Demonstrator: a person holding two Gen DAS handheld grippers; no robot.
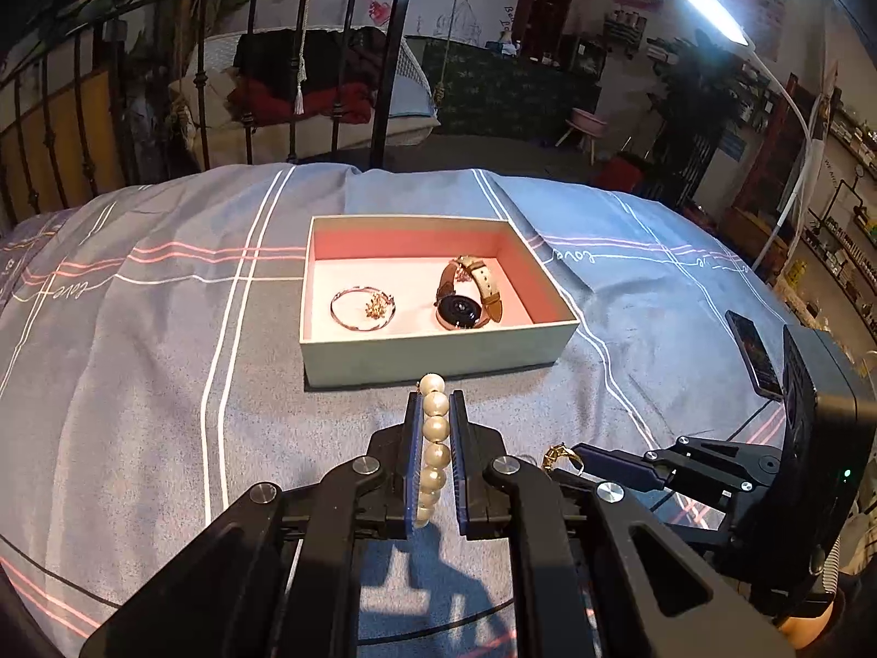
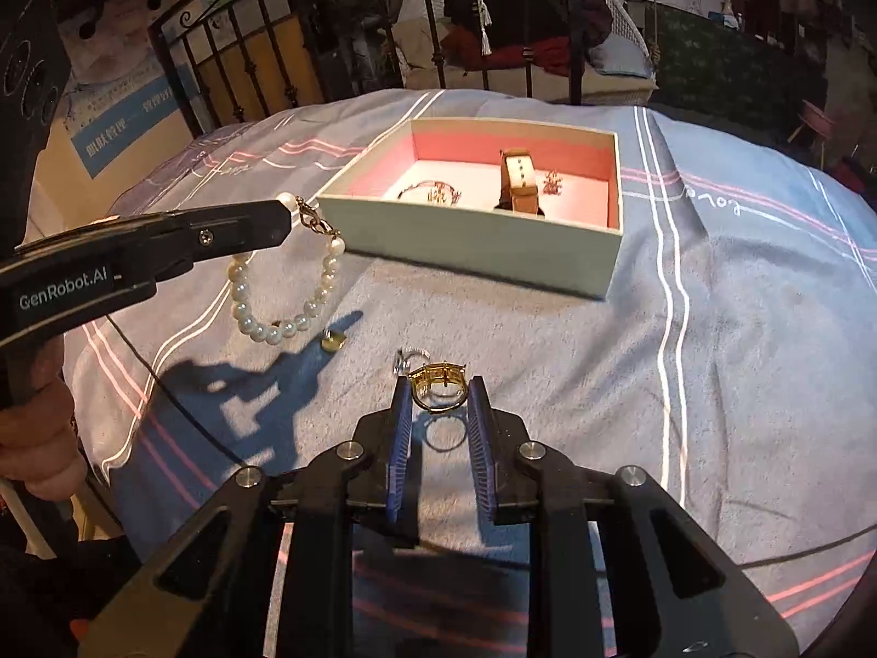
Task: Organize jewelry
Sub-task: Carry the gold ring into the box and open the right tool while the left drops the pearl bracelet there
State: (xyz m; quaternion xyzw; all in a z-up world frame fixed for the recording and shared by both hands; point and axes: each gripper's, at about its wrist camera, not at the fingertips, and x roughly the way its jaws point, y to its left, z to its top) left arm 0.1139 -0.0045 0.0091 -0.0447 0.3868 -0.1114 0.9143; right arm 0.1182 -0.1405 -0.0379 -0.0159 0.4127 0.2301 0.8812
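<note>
A pearl bracelet (image 1: 434, 452) is clamped between the blue pads of the left gripper (image 1: 434, 411), its loop hanging free above the bedspread (image 2: 712, 329) with the clasp just past the fingertips. A gold ring (image 2: 438, 386) is pinched by the closed right gripper (image 2: 438, 392), raised clear of the cloth, as its shadow below shows. Just ahead of that ring a small silver ring (image 2: 408, 356) is seen lying on the fabric, and to its left a small gold piece (image 2: 333, 341) lies near the hanging pearls. Bare striped cloth is left open between both grippers and the near wall of the open box (image 1: 438, 353), which stands beyond them. Inside, a thin bangle (image 1: 362, 310) is seen at the left and a watch (image 1: 466, 301) with a tan strap at the right, with free floor between them. A small ornament (image 2: 551, 183) lies right of the strap. Beyond the box the bedspread runs to an iron bed rail (image 1: 383, 82). A phone (image 1: 753, 353) lies near the bed's right edge.
</note>
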